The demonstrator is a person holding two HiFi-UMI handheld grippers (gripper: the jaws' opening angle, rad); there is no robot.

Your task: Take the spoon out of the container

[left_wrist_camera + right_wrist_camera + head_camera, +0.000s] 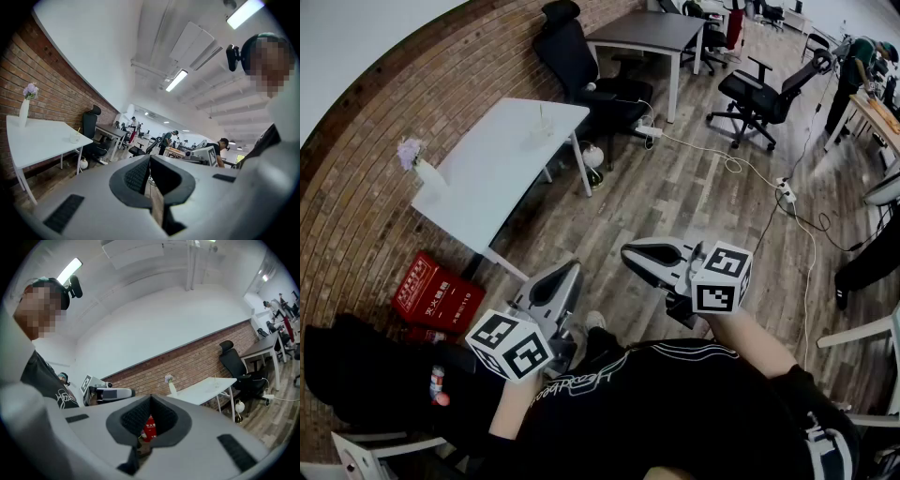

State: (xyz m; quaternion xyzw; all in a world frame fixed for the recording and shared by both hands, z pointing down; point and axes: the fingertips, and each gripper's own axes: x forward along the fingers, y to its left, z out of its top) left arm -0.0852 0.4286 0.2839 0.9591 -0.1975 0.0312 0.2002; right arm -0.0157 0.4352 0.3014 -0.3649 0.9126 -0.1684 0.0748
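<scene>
A small clear container (541, 126) with a thin spoon standing in it sits near the far end of the white table (502, 164). The left gripper view also shows the container (75, 137), far off on the table. Both grippers are held close to the person's body, well away from the table and over the wooden floor. My left gripper (573, 266) is shut with nothing between its jaws; its tips (150, 157) meet. My right gripper (627, 251) is also shut and empty, and its tips (151, 397) point toward the brick wall.
A white vase with purple flowers (420, 167) stands at the table's near end. Red boxes (437, 294) lie by the brick wall. Black office chairs (581, 66), a grey desk (649, 32) and cables with power strips (786, 191) occupy the floor beyond. People stand at the far right.
</scene>
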